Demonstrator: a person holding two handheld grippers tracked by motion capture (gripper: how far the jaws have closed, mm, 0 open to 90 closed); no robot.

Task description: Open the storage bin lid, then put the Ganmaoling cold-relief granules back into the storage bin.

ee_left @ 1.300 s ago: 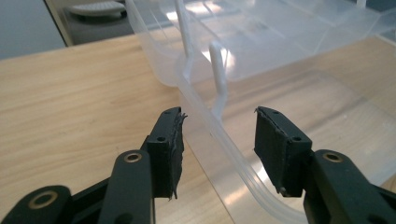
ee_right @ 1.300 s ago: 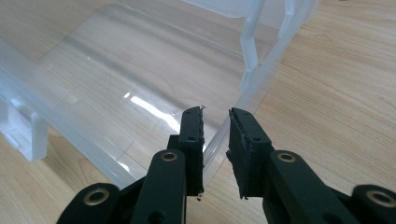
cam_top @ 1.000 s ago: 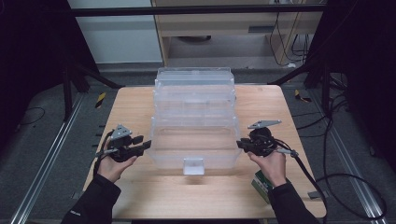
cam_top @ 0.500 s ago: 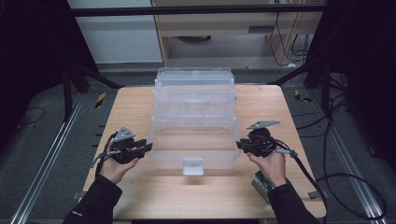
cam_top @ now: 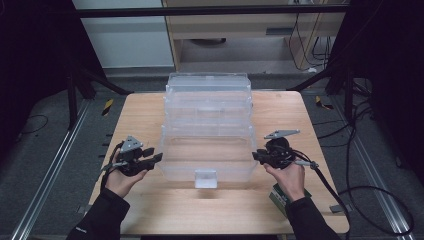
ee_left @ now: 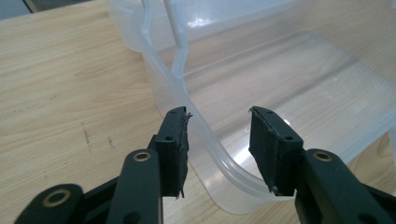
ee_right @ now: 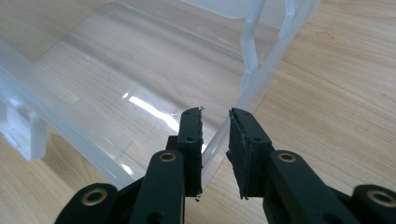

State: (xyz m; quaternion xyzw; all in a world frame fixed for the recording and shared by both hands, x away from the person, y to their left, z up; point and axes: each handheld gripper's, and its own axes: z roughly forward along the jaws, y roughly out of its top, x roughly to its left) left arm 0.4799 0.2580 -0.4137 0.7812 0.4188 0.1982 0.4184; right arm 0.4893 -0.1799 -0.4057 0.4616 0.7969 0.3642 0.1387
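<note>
Dark room around, metal rails on grey floor at both sides, pale cabinet beyond the far edge. Wooden table (cam_top: 150,112) carrying a clear plastic box (cam_top: 207,135), tiered, lidless at the near tier, centred between left and right edges and reaching from mid-table toward the far edge. White latch (cam_top: 205,178) on the near wall of the box, facing the near edge. Green packet (cam_top: 278,196) near the near right corner, partly under the right forearm.

Left gripper (cam_top: 156,159) at the near left corner of the box; in the left gripper view (ee_left: 219,140) jaws straddling the rounded rim, left pad touching the outer wall, right pad standing off inside. Jaws just been opening, released, rim between them, no pinch.

Right gripper (cam_top: 255,156) at the near right corner of the box; in the right gripper view (ee_right: 215,140) jaws narrow, astride the corner wall. Clenched on the wall or just clear of it: cannot tell.
</note>
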